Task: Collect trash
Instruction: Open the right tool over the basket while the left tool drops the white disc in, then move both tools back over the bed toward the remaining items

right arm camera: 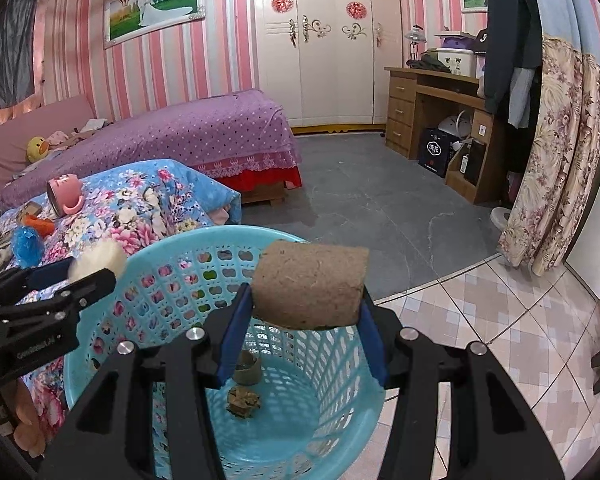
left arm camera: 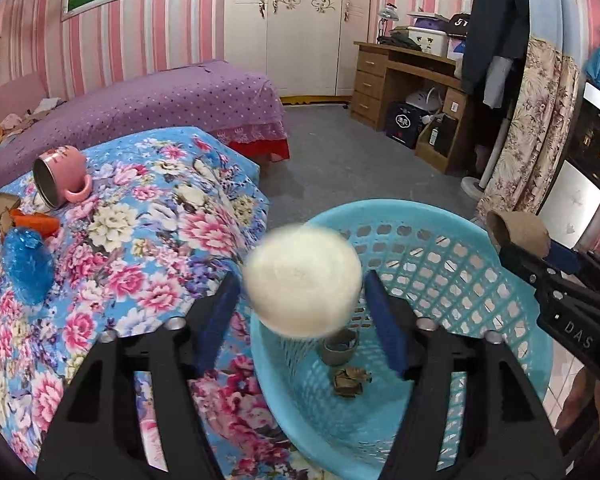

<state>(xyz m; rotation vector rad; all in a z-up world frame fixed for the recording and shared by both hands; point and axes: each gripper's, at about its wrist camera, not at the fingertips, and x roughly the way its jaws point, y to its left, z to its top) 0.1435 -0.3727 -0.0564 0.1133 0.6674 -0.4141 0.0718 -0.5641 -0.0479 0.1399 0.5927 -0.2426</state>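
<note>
Right wrist — rough cardboard tube (right arm camera: 310, 282)

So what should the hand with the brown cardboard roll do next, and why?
Probably open the right gripper and let the cardboard roll fall. It is clamped between the blue pads right above the blue basket, which already has a small cup and a crumpled scrap at the bottom. The left gripper stands open around the blurred white ball.
</note>
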